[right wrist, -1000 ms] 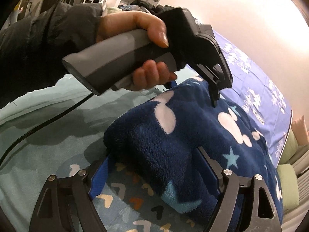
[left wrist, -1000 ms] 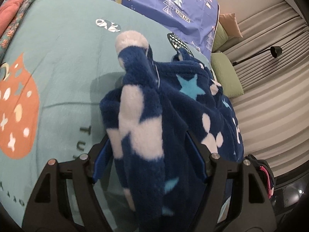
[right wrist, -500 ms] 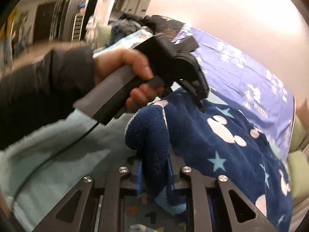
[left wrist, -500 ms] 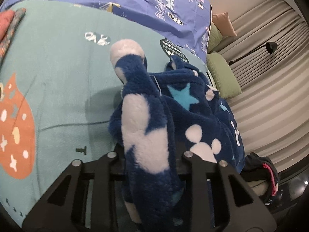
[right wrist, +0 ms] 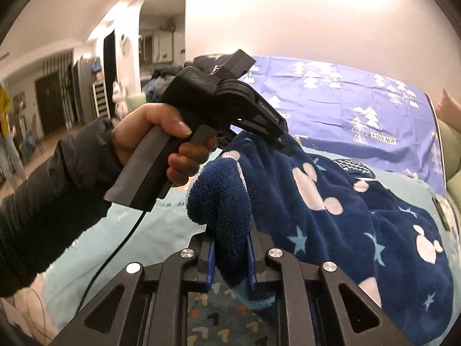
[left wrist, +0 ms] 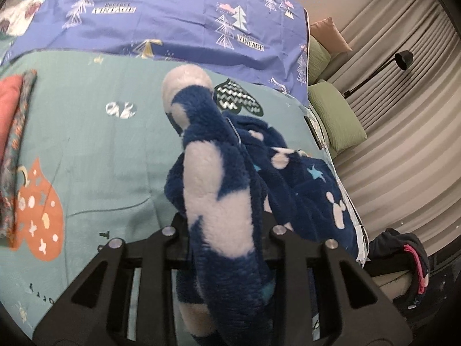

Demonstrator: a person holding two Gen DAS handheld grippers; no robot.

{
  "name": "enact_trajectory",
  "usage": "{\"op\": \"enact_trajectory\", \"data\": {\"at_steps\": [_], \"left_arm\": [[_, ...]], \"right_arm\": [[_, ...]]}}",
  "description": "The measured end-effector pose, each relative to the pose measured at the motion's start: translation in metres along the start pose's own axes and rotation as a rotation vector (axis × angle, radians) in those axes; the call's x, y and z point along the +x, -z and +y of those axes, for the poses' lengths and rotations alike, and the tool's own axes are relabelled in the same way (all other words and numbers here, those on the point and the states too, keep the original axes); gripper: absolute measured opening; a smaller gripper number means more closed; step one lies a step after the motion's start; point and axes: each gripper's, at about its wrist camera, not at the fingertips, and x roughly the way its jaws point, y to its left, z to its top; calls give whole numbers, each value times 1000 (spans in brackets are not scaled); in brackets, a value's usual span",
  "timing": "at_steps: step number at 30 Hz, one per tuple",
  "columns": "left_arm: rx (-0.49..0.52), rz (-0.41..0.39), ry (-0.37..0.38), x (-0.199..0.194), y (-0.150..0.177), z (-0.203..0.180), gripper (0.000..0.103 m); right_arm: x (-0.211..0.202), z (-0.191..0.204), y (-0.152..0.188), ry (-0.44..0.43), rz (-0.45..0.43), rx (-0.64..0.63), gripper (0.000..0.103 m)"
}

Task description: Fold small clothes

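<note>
Mostly navy fleece garment [left wrist: 227,201], white-blotched, star-speckled.

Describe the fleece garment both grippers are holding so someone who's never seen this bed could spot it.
On the teal bedspread, below the purple tree-print sheet, lies a navy fleece garment. Its white mouse-head shapes and light blue stars set it apart from the folded coral cloth at the bed's edge.

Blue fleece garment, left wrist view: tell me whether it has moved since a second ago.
Yes. The blue fleece garment has lifted off the teal bedsheet, gathered narrower, with the left gripper shut on it.
</note>
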Motion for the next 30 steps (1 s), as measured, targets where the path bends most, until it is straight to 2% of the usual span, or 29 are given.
{"op": "enact_trajectory", "data": {"at_steps": [6, 14, 23, 30], "left_arm": [[65, -7, -56, -5, -16, -51, 30], [198, 22, -141, 9, -32, -138, 30], [307, 111, -215, 76, -34, -237, 30], [379, 176, -254, 131, -22, -286, 30]], "right_arm": [[-29, -25, -3, 22, -88, 94, 15], [-69, -82, 7, 27, -164, 245, 14], [-113, -149, 32, 23, -233, 464, 14], [-132, -192, 56, 54, -253, 575, 14]]}}
